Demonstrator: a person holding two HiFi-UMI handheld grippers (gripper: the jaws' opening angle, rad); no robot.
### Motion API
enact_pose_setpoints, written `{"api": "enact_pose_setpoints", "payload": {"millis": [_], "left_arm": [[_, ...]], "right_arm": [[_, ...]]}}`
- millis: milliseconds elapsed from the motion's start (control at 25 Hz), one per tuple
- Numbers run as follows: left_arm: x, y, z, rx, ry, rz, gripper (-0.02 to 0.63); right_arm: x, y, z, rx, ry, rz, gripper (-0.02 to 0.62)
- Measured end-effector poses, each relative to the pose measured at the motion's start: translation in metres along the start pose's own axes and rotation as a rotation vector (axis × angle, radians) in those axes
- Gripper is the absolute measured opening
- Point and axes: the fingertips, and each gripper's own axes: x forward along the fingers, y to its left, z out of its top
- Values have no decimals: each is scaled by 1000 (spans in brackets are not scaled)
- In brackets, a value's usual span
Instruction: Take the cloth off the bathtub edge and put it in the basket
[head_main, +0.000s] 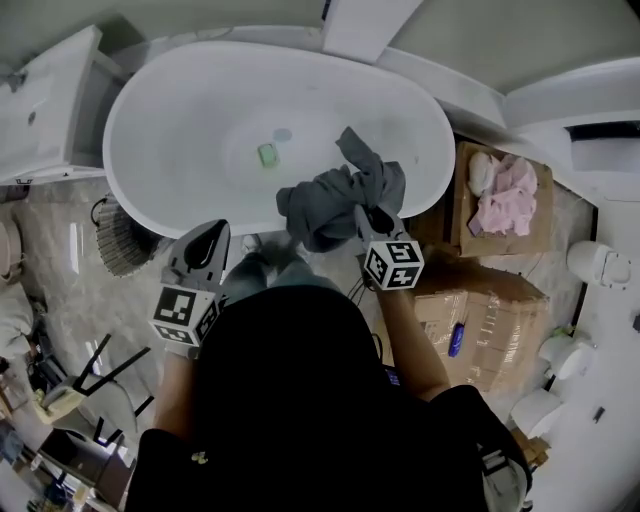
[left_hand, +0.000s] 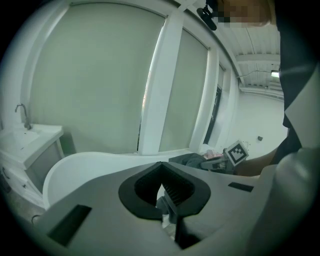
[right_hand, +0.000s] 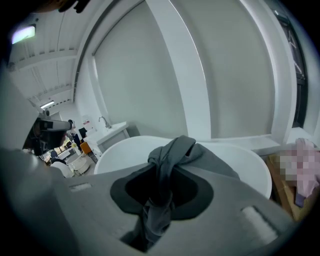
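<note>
**Grey cloth clamped in the right gripper, over the tub's near rim**

The right gripper (head_main: 368, 215) is closed on the cloth (head_main: 335, 195). In the right gripper view the grey fabric is pinched between the jaws. It runs lengthwise along them, from deep in the throat out past the tips.

In the head view the cloth hangs as a bunched, crumpled mass clear of the bathtub (head_main: 180, 100), above its near rim on the right half. Its long axis slants from lower left to upper right in that view. The bulkier folds sag at the left end. A narrower corner points up and away, toward the tub's far side. From the right gripper view, a loose fold spills off to the right of the jaws.

The left gripper (head_main: 218, 232) is closed with nothing between its jaws. It sits to the left of the cloth, apart from it, near the tub's front edge.

The wicker basket (head_main: 122, 243) stands on the floor beside the tub's left end, well apart from the cloth. A small green object (head_main: 267, 154) lies on the tub floor.
</note>
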Motion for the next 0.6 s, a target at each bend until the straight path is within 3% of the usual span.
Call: {"api": "enact_pose_setpoints", "payload": {"millis": [360,600], "left_arm": [[-20,21,36,-7,-99,30,12],[-39,22,58,-10,-160,63,12]], "right_arm": [[-34,54,107,-63,-141,85,74],[-53,86,153,-107,-212,151,75]]}}
